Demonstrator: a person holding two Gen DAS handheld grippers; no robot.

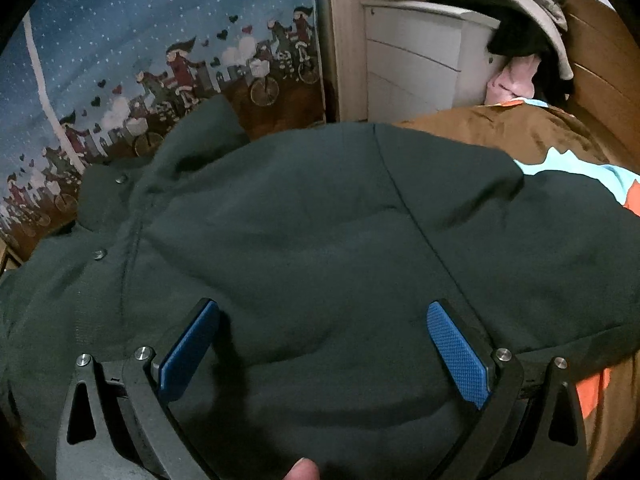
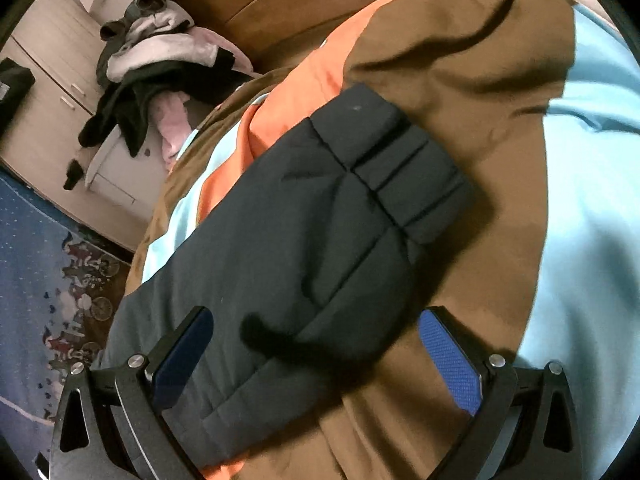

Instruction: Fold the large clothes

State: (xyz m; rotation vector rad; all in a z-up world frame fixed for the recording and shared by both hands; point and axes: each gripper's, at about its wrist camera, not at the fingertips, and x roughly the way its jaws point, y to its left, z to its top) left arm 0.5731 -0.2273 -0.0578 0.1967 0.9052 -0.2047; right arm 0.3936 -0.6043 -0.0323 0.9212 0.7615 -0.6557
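Left wrist view, garment: a large dark green padded jacket (image 1: 320, 240) with metal snap buttons (image 1: 99, 255) lies spread over the bed, filling most of the frame straight ahead of and beneath the left claw (image 1: 324, 312).
Left wrist view, claw state: the blue-padded fingers (image 1: 458, 354) stand wide apart with nothing between them; whether they hover over or touch the cloth I cannot tell.
Left wrist view, axis: a seam (image 1: 412, 216) runs away from the claw up the jacket's body; the snap placket lies off to the left, the far sleeve to the right.
Right wrist view, garment: the jacket's dark sleeve (image 2: 320, 240) with its ribbed cuff (image 2: 404, 168) lies diagonally on the brown, orange and pale blue bedcover (image 2: 460, 80).
Right wrist view, claw state: the right claw (image 2: 316, 316) is spread wide and empty, the sleeve passing between its fingers.
Right wrist view, axis: the sleeve's long axis runs from lower left by the claw to the cuff at upper right, ahead of the fingers.
Judgement: the right claw is the nearer to the sleeve, so folding it inward over the body looks like its job; the left sits over the torso.
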